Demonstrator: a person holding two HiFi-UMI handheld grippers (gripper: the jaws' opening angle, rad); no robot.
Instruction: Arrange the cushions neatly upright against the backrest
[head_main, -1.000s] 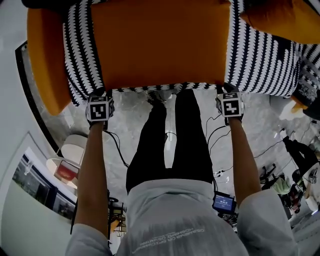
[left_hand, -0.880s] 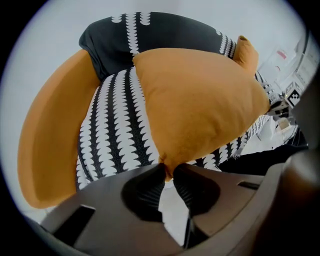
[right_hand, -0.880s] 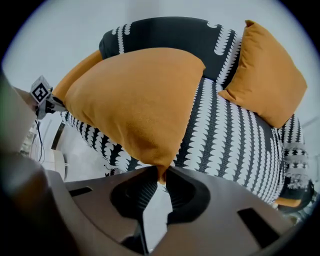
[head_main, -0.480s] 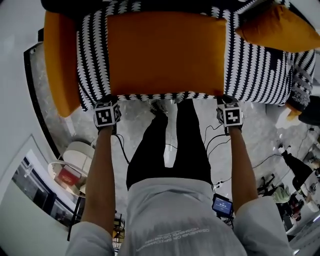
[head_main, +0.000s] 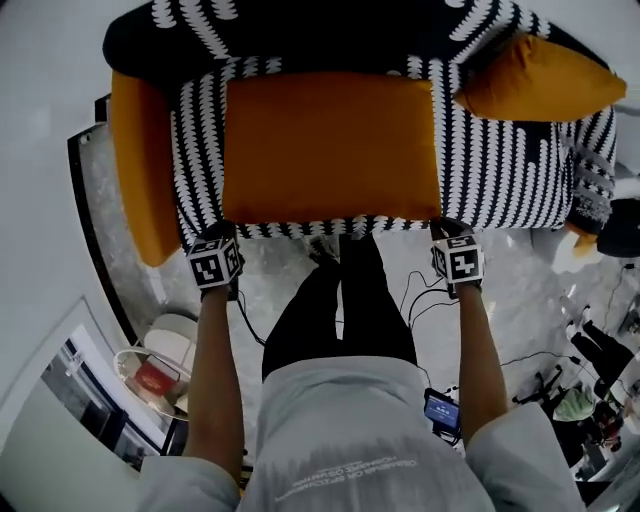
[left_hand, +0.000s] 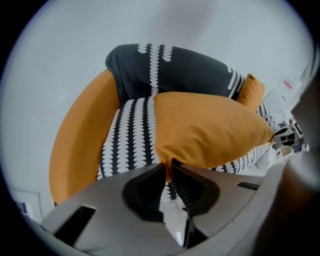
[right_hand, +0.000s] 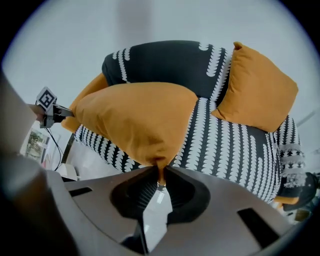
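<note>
Cushion (head_main: 330, 150) corners are sitting pinched in both claws. The left gripper (left_hand: 169, 167) and right gripper (right_hand: 160, 175), jaws having just been closing, are holding it over the seat (right_hand: 225, 145) — seemingly mid-carry, next calling for tilting it upright against the backrest (right_hand: 165, 62) beyond.

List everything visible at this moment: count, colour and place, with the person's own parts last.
sofa: 1, black with white pattern, orange armrest on the left, ahead of the person
large cushion: 1, orange, over the sofa seat
small cushion: 1, orange, against the backrest at the sofa's right end
side table: 1, white, lower left
cables: several, black, on the grey floor
screen device: 1, blue display, at the right hip
person: 1, white shirt, black trousers
left gripper: 1, grey, jaws just been closing, shut on the large cushion's left corner
right gripper: 1, grey, jaws just been closing, shut on its right corner
</note>
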